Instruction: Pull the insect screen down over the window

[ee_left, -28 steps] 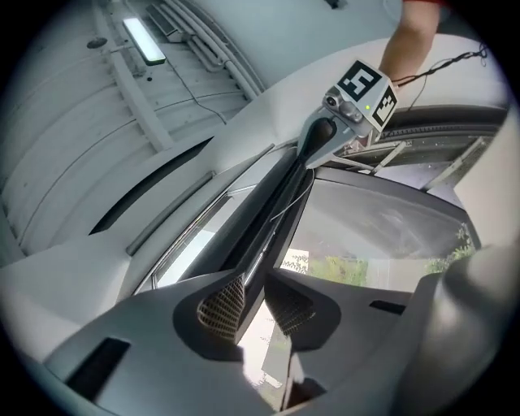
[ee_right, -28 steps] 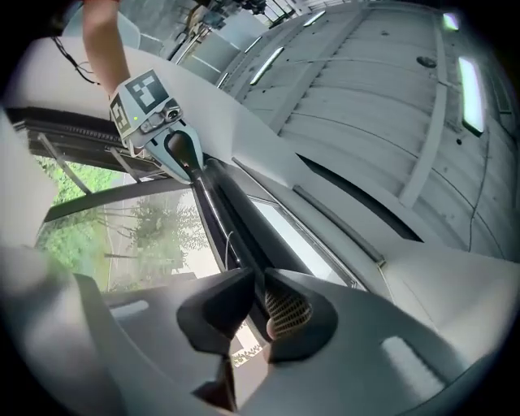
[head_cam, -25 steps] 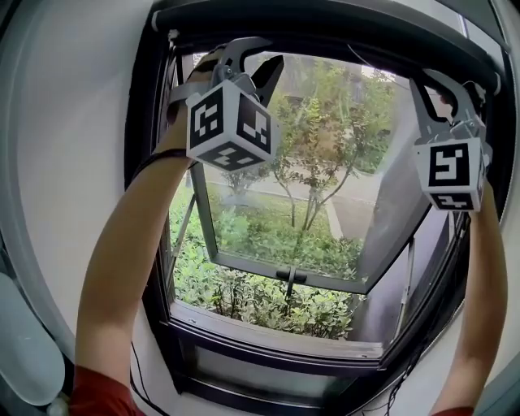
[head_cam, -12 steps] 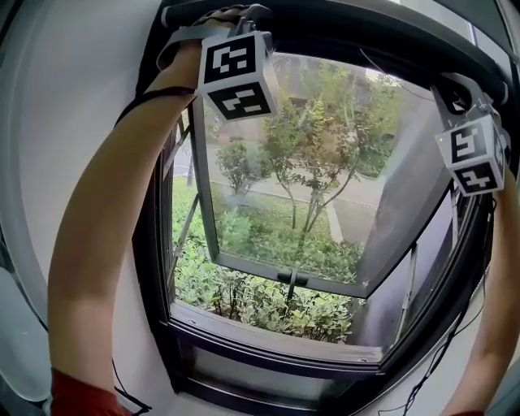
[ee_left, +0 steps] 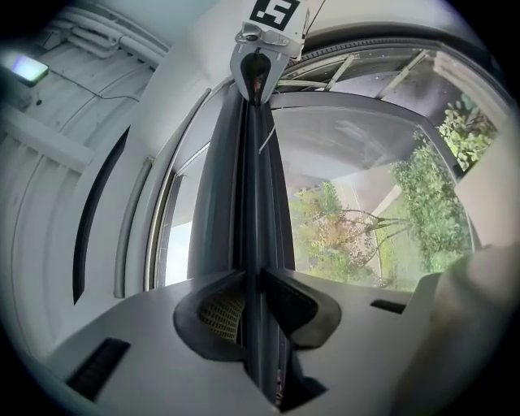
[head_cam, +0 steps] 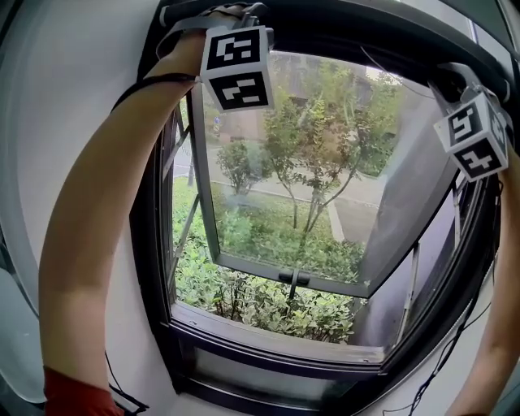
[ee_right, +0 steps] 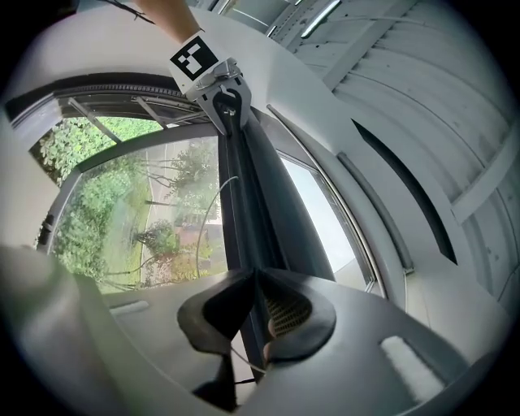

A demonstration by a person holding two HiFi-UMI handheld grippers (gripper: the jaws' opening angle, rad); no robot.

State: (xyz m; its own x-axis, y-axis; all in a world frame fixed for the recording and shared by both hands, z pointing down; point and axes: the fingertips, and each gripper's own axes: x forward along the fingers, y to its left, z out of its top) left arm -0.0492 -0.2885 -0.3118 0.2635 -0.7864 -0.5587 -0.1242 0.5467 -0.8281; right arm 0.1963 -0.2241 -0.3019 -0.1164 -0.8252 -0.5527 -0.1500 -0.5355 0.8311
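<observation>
Dark grey pull bar of the insect screen [ee_left: 252, 162] sits clamped in the left gripper [ee_left: 253, 280], jaws closed on it. The right gripper [ee_right: 253, 280] is closed on the same bar at the far end. One grip per end, probably to keep the bar level while pulling. The bar is fully up at gripper height, against the black top housing of the window frame [head_cam: 349, 24], so the screen isn't drawn yet. Below the grippers the opening is uncovered, with the outward-tilted glass sash [head_cam: 268, 266] beyond it. Furthest out are green shrubs [head_cam: 252, 302].
</observation>
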